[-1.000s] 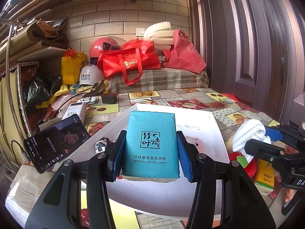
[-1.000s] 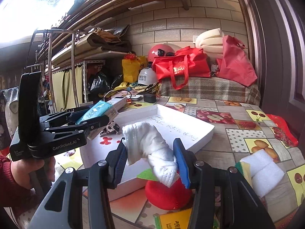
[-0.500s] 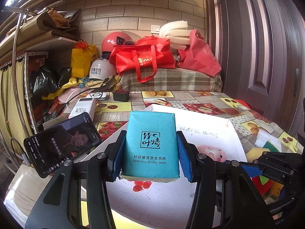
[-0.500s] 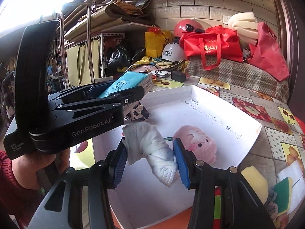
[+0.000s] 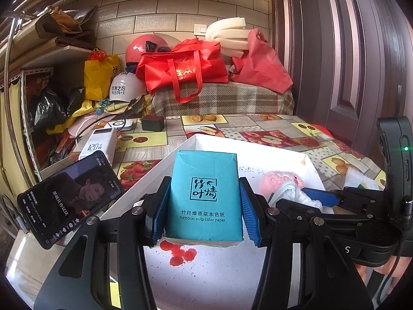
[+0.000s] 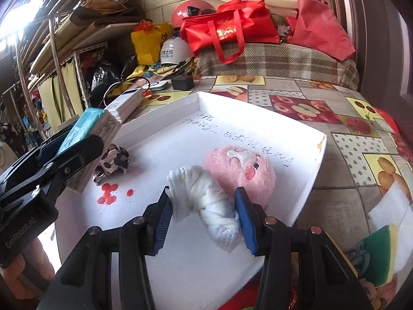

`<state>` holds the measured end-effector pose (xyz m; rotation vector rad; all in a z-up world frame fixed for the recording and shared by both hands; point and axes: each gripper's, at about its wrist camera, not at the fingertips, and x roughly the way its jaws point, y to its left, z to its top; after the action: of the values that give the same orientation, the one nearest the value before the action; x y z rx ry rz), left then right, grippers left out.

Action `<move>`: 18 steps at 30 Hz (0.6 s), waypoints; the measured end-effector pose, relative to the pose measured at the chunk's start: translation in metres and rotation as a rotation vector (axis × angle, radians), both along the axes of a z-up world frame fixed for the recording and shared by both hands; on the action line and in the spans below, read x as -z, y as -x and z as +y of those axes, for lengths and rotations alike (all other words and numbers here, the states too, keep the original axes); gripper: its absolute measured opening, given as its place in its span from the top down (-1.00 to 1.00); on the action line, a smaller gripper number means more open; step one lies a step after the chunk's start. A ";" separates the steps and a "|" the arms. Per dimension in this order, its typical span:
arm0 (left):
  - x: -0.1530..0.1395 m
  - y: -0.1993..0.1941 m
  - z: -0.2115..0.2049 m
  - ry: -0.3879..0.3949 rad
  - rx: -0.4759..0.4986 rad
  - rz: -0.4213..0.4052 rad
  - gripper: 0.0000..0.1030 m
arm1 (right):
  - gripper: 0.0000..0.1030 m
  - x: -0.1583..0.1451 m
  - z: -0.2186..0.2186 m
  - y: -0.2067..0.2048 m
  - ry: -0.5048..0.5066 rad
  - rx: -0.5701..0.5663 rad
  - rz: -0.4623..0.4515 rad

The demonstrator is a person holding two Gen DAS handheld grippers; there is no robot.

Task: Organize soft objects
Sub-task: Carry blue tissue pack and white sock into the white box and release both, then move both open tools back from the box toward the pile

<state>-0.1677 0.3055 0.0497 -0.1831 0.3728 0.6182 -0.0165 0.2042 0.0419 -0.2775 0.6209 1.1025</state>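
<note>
My left gripper (image 5: 204,217) is shut on a teal tissue pack (image 5: 205,193) and holds it over the near left part of the white tray (image 5: 258,147). It also shows in the right wrist view (image 6: 85,129). My right gripper (image 6: 204,219) is shut on a twisted white cloth (image 6: 206,204) over the tray (image 6: 284,126), just in front of a pink plush ball (image 6: 242,168) lying in it. A black-and-white patterned soft item (image 6: 113,162) lies in the tray at the left.
A phone (image 5: 67,196) on a stand and a white power bank (image 5: 99,146) sit left of the tray. Sponges (image 6: 387,222) lie on the fruit-patterned tablecloth at the right. Red bags (image 5: 185,69) and helmets are piled at the back.
Both grippers moved in over the tray with their loads. The right gripper with the cloth came from the tray's right side to just in front of the pink plush.
</note>
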 end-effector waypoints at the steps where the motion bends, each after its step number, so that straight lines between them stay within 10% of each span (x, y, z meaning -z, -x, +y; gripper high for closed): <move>1: 0.001 -0.004 0.002 0.007 0.005 0.012 0.02 | 0.07 -0.001 -0.001 -0.001 -0.009 0.006 0.001; 10: 0.005 -0.015 0.006 0.025 -0.027 0.060 -0.08 | -0.60 -0.004 -0.001 0.001 -0.022 0.015 -0.010; 18: 0.003 0.007 0.013 0.019 -0.176 -0.018 -0.99 | -1.00 -0.011 -0.013 0.005 -0.079 0.065 -0.062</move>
<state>-0.1744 0.3189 0.0470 -0.2407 0.3479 0.7859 -0.0214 0.1916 0.0532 -0.2213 0.5265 1.0494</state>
